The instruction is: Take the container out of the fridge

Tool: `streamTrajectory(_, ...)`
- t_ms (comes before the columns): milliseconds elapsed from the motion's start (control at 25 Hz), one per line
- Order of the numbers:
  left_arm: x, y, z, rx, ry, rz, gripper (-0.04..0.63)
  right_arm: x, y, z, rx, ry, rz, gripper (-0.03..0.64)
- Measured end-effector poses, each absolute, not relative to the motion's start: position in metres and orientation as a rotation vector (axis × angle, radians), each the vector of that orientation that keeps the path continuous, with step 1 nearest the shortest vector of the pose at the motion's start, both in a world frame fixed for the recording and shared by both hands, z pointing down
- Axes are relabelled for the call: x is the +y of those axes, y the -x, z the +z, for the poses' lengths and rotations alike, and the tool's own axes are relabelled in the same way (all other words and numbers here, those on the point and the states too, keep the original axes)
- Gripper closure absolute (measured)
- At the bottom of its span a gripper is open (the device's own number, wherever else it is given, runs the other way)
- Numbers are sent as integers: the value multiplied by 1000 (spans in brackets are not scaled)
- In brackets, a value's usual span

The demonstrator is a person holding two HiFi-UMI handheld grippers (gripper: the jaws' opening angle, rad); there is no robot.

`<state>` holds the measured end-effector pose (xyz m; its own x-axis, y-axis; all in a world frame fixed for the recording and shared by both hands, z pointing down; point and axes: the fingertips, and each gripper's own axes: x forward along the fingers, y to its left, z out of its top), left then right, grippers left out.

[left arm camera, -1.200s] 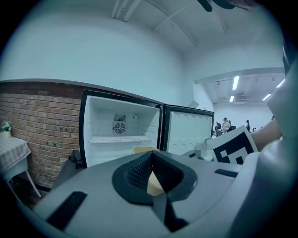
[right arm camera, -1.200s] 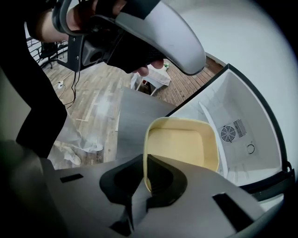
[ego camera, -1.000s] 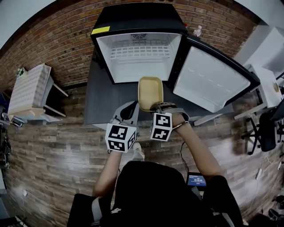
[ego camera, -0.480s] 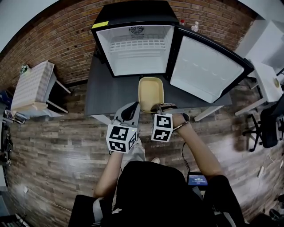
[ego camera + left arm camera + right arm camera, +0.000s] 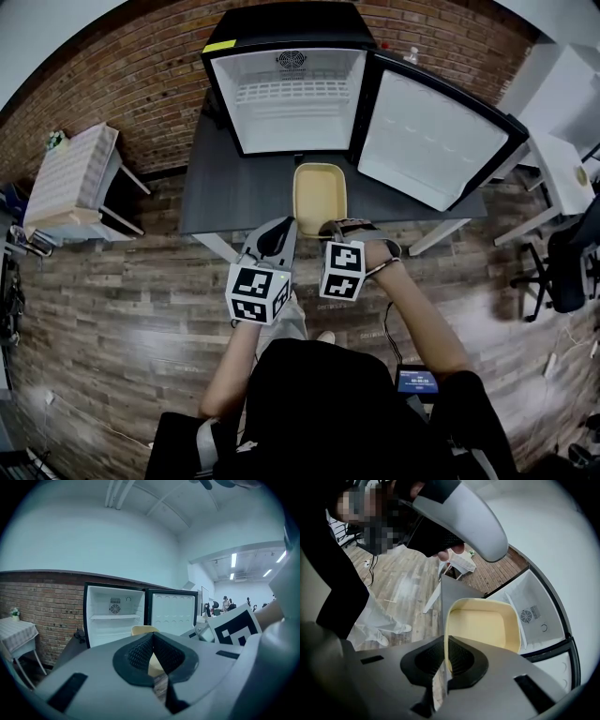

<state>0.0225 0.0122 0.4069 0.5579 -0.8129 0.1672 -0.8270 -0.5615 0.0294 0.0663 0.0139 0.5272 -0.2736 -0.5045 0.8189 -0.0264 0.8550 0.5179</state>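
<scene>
The right gripper (image 5: 445, 657) is clamped nearly closed on the near wall of the yellow container (image 5: 319, 195). The container is outside the fridge (image 5: 292, 131), directly in front of its open compartment and over the dark table (image 5: 234, 197). The left gripper (image 5: 151, 639), further out from the fridge, has its jaws together and holds nothing.

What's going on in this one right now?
A person stands in front of a small fridge whose door is wide open, with a gripper in each hand. The right gripper is shut on the near rim of the yellow container, which is already outside the fridge and over the dark table. Whether it rests on the table is unclear. The left gripper is shut on nothing, just beside the container.
</scene>
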Motion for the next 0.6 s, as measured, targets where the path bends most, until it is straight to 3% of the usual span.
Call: streamTrajectory(600,32,-18,409,-1410,-2662,174,581,33,-63,530,-1797,-402,-474,569)
